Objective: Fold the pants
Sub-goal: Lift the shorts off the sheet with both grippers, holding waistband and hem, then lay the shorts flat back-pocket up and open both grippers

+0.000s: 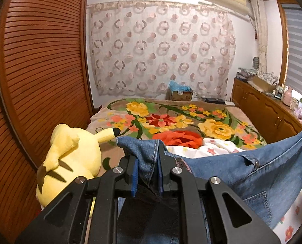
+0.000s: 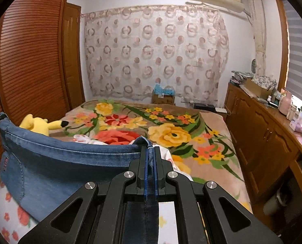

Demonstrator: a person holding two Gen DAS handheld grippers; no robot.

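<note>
- Holding the blue jeans [image 1: 242,168] by the waistband, you keep them stretched between both grippers, above the bed [image 2: 191,122] in the lower half of both views.
- Your left gripper [image 1: 147,158] has its jaws pinching a thick denim fold.
- Your right gripper [image 2: 150,154] has its jaws pressed nearly together on a thin denim edge.
- Yellow plush toy [image 1: 73,154] lies at lower left.

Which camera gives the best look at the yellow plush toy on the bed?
The left wrist view: the yellow plush toy lies large and nearly whole beside the left gripper. In the right wrist view, the blue denim pants hide most of it.
</note>
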